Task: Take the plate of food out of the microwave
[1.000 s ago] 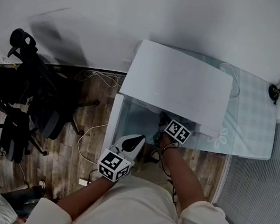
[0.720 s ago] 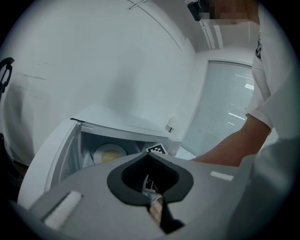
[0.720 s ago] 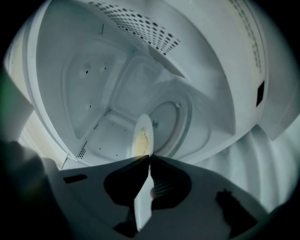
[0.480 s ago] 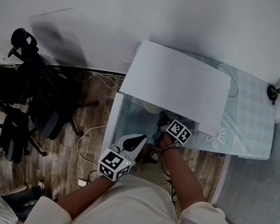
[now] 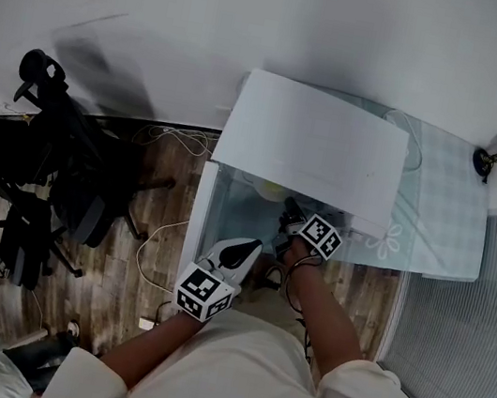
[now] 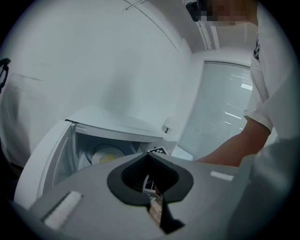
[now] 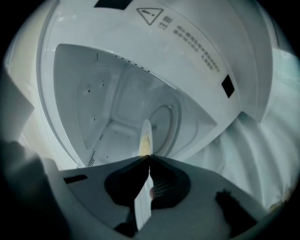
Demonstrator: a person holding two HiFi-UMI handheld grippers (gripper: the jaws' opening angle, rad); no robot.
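white box-shaped microwave (image 5: 315, 148) on the pale checked desk (image 5: 446, 214), its door (image 6: 44, 159) swung wide open at the left, and there in the pale cavity is the white round plate with yellow food (image 7: 146, 136), not out yet. right hand-held gripper (image 7: 149, 157) is reaching into the opening, its jaws have just been closing and now they pinch the plate's near rim, which runs right between them. its own camera catches the plate edge-on, a thin white sliver with a dab of yellow, so the food itself is hard to make out. left hand-held gripper (image 6: 149, 155) hangs outside by the open door, jaws together, nothing in them. from above, the microwave's top hides most of the cavity, and whether the plate rests on the oven floor or is lifted can't be told
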